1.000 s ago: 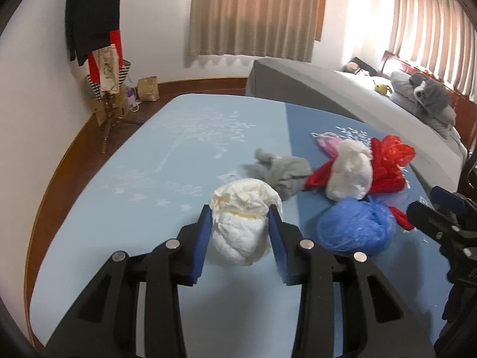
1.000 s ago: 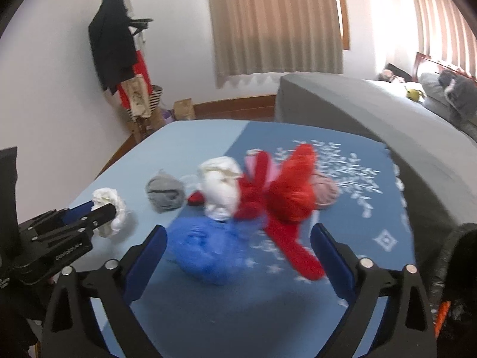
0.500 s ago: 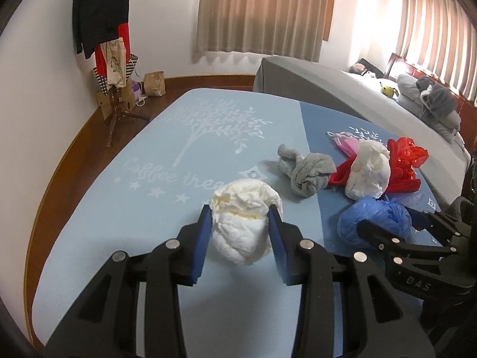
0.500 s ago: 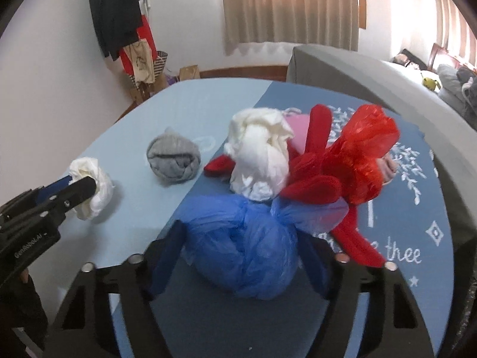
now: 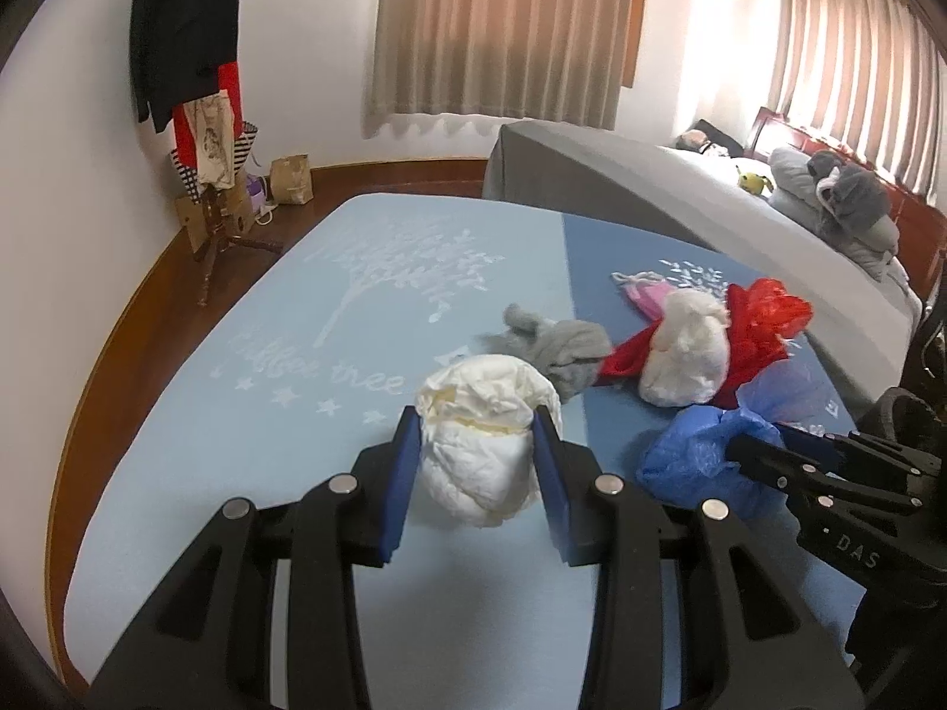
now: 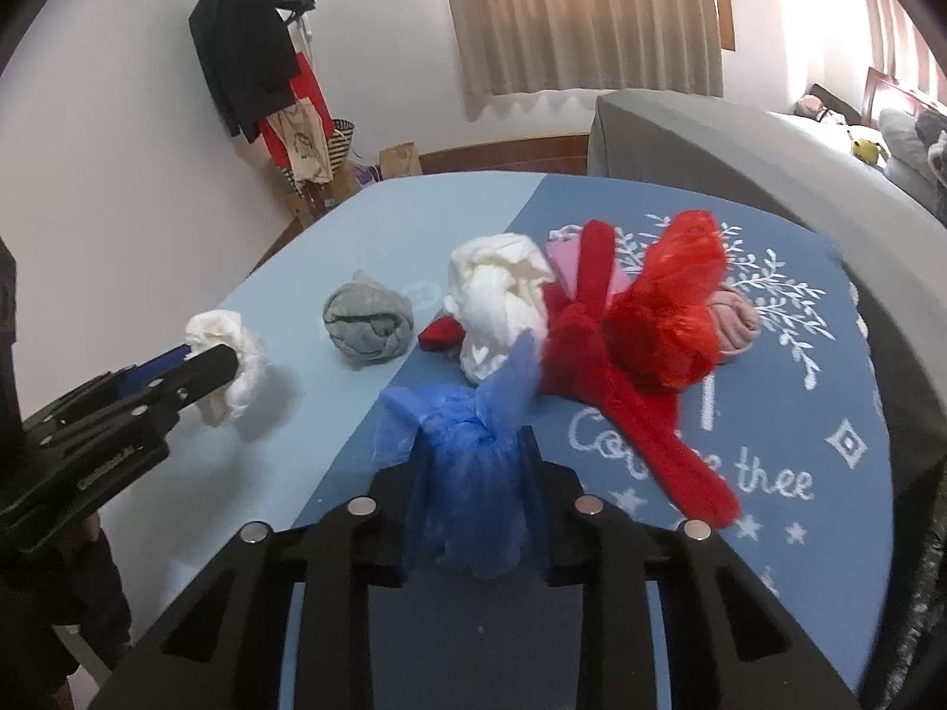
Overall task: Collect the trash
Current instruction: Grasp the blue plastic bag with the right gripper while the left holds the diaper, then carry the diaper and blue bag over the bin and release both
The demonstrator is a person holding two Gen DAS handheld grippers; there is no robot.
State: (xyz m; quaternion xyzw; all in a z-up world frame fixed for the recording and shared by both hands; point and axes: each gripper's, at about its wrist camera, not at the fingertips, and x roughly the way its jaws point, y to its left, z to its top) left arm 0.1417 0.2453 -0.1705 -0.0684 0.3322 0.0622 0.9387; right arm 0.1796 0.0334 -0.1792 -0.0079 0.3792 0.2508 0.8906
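Nearest, right gripper (image 6: 473, 494) just closed onto the blue plastic bag (image 6: 467, 461), pads pinching its gathered middle, likely so the loose film lifts as one bundle. To the left, left gripper (image 5: 479, 467) clamped at a middling gap around the crumpled white wad (image 5: 485, 444). Farther: grey balled sock (image 6: 367, 322), white bag (image 6: 497, 302), red bag (image 6: 669, 319) heaped on the blue mat (image 6: 799, 414). Beneath the red pile, pink items partly hidden, hard to identify. No bin in view.

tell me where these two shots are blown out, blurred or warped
Left wrist view: the sunlit beige curtains at upper right glare to white, and the fisheye bows the wooden floor edge. Right wrist view: the crumpled blue plastic bag is slightly soft, and the corners go dark.
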